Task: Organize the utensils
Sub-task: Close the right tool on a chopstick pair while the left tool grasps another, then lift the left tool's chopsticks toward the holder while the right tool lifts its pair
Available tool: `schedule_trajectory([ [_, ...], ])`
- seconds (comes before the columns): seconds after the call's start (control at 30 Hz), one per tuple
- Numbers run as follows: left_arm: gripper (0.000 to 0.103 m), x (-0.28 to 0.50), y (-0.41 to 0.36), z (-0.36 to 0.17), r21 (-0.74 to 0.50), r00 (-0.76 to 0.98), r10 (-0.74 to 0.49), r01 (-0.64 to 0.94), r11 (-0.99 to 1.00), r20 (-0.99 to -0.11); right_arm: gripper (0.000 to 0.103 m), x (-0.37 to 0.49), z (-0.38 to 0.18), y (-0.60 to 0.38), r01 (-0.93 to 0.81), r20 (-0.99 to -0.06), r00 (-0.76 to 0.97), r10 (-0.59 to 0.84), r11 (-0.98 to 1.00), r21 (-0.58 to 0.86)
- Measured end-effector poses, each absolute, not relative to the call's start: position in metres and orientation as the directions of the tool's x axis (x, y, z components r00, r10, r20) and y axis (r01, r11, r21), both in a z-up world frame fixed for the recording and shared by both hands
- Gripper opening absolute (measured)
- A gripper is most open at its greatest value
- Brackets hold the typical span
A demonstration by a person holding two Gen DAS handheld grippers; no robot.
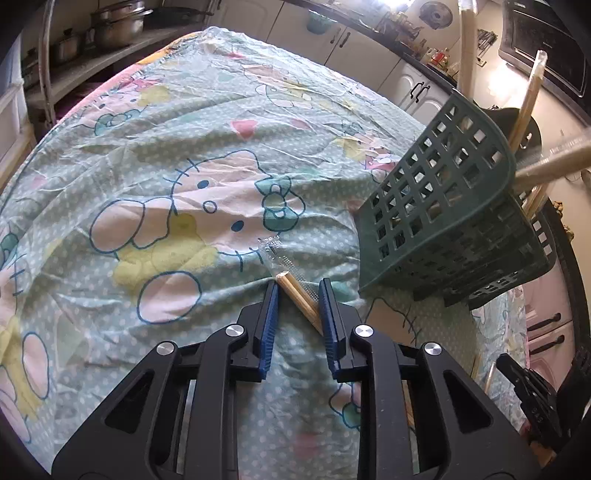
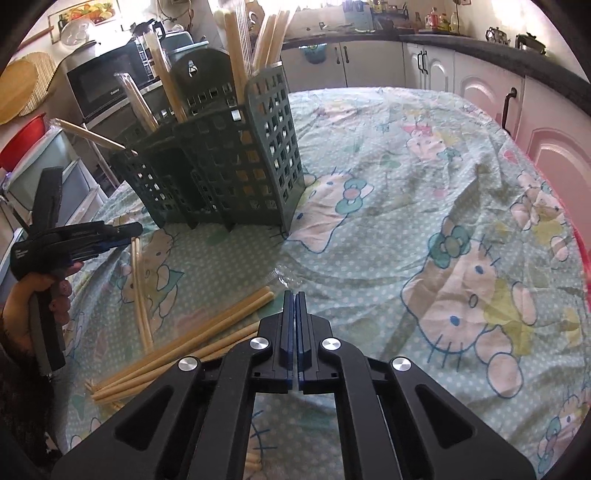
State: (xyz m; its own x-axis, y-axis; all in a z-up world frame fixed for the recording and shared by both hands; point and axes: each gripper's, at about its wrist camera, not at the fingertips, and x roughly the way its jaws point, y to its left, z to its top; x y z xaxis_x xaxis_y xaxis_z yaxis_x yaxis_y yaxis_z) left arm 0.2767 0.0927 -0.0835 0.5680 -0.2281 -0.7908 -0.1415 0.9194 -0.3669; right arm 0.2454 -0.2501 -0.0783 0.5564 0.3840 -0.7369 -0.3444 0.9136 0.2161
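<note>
The left gripper (image 1: 299, 291) brackets a plastic-wrapped pair of bamboo chopsticks (image 1: 295, 295) lying slantwise between its blue pads; whether they pinch it I cannot tell. The right gripper (image 2: 294, 302) is clenched on nothing, loose chopsticks (image 2: 177, 350) just to its left. They look light, stiff and slippery; grip mid-shaft. Beyond stands the green utensil caddy (image 2: 221, 162) on a cartoon-cat tablecloth (image 1: 147, 147), with kitchen cabinets (image 2: 480, 74) behind.

Sunlight falls across the cartoon-cat tablecloth (image 2: 424, 192); white cabinets (image 2: 373, 62) under a dark counter (image 2: 480, 46) line the back, microwave (image 2: 107, 88) at left, pots (image 1: 114, 26) shelved.
</note>
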Motion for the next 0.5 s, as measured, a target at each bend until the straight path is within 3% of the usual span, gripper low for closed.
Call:
schedule_trajectory([
  [0.23,0.011,0.276,0.105,-0.082,-0.432,0.564,-0.284,-0.146,0.89,-0.775,0.001,0.237,-0.051,-0.247,-0.375,-0.697,0.588,0.412,0.902,0.217],
  [0.5,0.009,0.242,0.11,-0.043,-0.465,0.66,-0.304,-0.078,0.882,-0.687,0.001,0.225,-0.018,-0.238,-0.428,-0.645,0.613,0.456,0.878,0.214],
])
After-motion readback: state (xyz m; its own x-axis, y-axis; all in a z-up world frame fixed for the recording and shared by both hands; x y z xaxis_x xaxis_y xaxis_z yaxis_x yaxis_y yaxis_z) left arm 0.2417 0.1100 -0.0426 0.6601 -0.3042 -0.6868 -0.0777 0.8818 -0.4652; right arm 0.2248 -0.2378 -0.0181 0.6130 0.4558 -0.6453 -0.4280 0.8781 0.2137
